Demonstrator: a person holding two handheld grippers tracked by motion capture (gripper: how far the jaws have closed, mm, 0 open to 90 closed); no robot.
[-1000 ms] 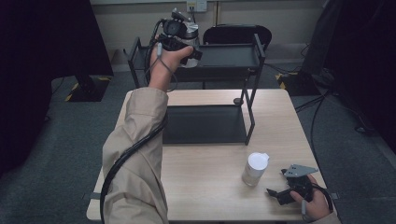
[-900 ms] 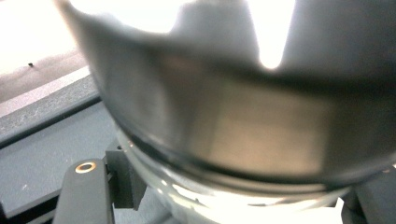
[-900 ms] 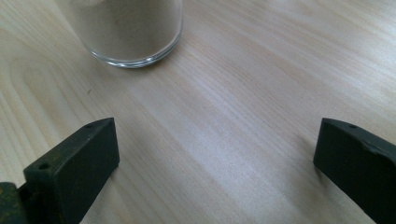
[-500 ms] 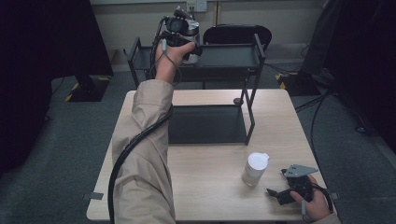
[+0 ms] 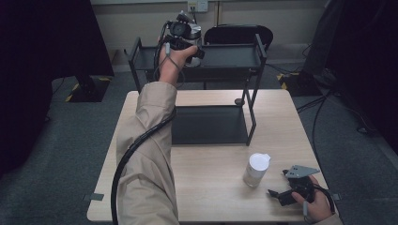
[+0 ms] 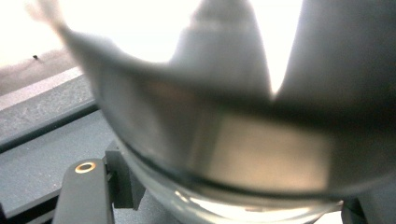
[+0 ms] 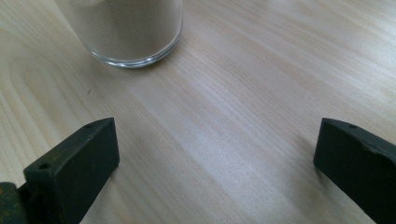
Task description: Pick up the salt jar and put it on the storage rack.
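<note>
My left gripper (image 5: 182,41) is held out over the left end of the top shelf (image 5: 232,56) of a black two-tier rack. It is shut on a clear glass jar (image 6: 243,140), whose rounded bottom hangs just above the dark shelf in the left gripper view. A second glass jar (image 5: 256,169) with a white lid stands on the wooden table (image 5: 211,192) at the front right, and its base (image 7: 130,32) is in the right gripper view. My right gripper (image 5: 280,194) rests low by the table's front right corner, just right of that jar. It is open (image 7: 215,149) with bare wood between its jaws.
The rack's lower shelf (image 5: 209,124) lies on the table's middle back, with its black posts (image 5: 253,108) rising at the right. A dark chair (image 5: 239,33) stands behind the rack. Cables run across the grey floor at the right (image 5: 324,103).
My left gripper has moved a little farther over the top shelf and slightly down, with the jar still in it. The right gripper has stayed where it was.
</note>
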